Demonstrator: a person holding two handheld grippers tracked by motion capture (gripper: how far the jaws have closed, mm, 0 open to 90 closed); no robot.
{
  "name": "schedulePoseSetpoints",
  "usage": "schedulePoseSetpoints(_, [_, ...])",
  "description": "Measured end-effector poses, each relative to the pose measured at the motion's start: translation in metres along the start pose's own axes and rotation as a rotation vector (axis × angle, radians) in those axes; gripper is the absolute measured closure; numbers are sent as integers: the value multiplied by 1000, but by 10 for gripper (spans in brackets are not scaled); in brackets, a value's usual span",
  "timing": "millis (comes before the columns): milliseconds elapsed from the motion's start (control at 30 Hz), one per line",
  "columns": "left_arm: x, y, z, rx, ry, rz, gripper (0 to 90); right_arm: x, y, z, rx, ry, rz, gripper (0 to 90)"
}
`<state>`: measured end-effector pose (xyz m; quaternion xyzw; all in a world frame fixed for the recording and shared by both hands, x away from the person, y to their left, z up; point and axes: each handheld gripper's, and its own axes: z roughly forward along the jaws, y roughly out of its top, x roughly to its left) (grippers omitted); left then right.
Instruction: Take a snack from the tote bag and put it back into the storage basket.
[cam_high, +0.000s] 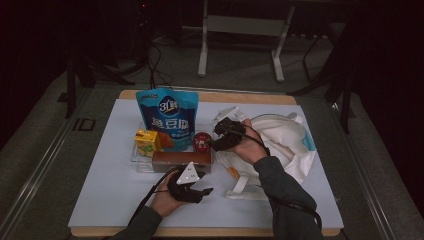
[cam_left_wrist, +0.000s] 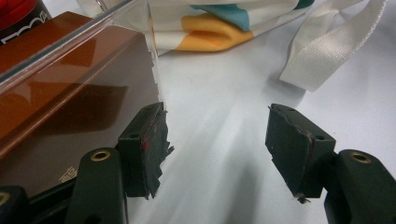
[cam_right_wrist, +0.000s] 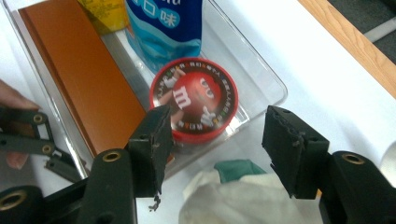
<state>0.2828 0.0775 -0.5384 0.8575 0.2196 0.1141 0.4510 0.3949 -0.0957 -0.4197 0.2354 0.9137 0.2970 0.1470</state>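
Right claw hovers with its jaws apart and nothing between them, just above the round red tin, which lies flat in the near corner of the clear tray; that tin looks like the target here; to take it cleanly, I'd say come straight down so one jaw slips between the tin and the tray wall and the other lands on the opposite rim, then squeeze on the sides, not the lid; mind the wall, it's tight there; left claw sits low beside the tray's front corner, jaws also apart and empty, one jaw just against the tray wall by the long brown box; it could steady the tray if it slides; now the writing: the tin's lid shows a big white "m" on a red face with small lettering round the rim, too fine to read; behind the tin stands a blue pouch with white Chinese characters; a small yellow carton sits left of it; white cloth bag lies right of the tray.
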Motion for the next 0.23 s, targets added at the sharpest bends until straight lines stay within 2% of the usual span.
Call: schedulePoseSetpoints(233, [0,0,0,1,3,-1,384,-5,-14,-16,-20,-7,20,420])
